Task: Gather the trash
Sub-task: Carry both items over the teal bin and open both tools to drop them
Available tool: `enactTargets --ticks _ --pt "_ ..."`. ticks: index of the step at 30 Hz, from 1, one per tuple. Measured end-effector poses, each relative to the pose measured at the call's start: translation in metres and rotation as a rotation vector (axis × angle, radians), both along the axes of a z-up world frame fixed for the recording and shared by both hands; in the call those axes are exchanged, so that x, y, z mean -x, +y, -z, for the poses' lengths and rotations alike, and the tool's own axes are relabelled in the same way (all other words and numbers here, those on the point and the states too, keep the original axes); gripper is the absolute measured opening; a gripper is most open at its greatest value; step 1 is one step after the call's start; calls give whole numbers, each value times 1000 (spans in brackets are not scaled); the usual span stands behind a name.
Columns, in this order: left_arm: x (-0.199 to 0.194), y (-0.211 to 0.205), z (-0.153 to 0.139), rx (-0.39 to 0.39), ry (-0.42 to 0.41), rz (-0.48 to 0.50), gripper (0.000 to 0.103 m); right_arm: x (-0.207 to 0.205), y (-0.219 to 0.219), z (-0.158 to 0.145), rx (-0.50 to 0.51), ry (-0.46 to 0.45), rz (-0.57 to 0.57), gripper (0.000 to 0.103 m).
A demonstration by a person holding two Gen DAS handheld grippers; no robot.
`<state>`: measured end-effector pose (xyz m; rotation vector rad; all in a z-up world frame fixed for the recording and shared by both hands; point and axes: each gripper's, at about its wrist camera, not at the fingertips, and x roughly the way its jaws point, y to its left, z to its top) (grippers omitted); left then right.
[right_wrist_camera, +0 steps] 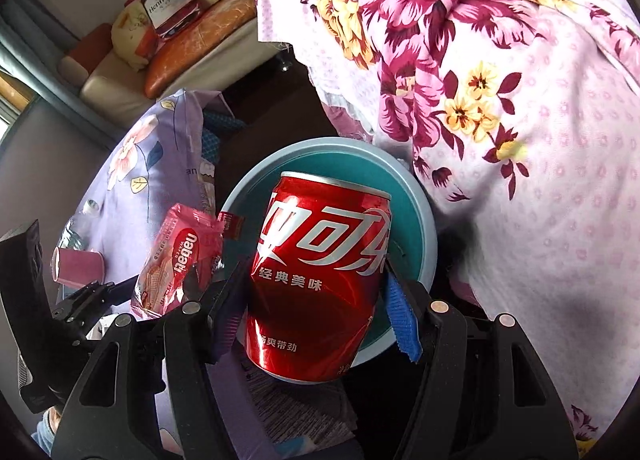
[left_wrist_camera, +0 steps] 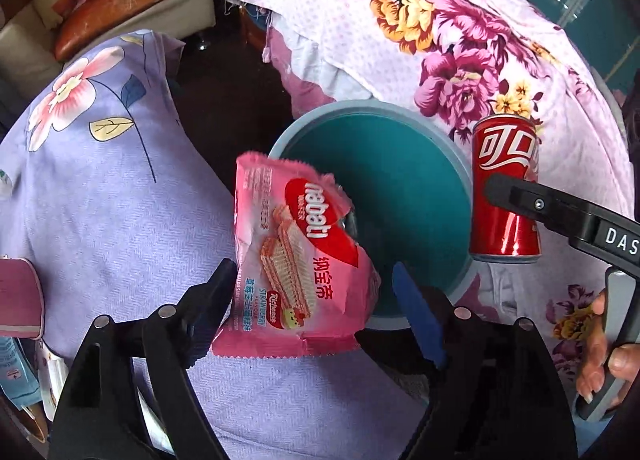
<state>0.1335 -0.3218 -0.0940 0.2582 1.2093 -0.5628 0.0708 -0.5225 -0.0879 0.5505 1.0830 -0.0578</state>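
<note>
The left gripper (left_wrist_camera: 312, 296) stands spread, the wrapper (left_wrist_camera: 298, 256) loose between its fingers at the bin (left_wrist_camera: 460, 164) rim. The right gripper (right_wrist_camera: 310, 300) pinches the can (right_wrist_camera: 320, 272) above the bin. Drop-off step, I judge: next, release the can once it is centred; 2 items go in.

Can (right_wrist_camera: 316, 280) and wrapper (left_wrist_camera: 300, 256) hide much of the bin (left_wrist_camera: 404, 180)
</note>
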Motion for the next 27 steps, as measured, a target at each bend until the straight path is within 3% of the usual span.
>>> enactTargets --ticks 3,8,17,21,27 --pt "-1 6 -5 29 -7 -9 89 -4 2 5 -7 9 -8 60" --pt "-1 13 -17 137 -10 4 90 -7 5 7 -11 13 -9 60" --pt "4 37 -23 137 -22 -44 91 -10 10 4 8 34 -21 61" --pt "9 52 -29 155 -22 -75 92 -13 23 2 9 45 -47 73" --pt "22 77 -38 174 -28 -116 92 -10 40 -12 23 31 -63 74"
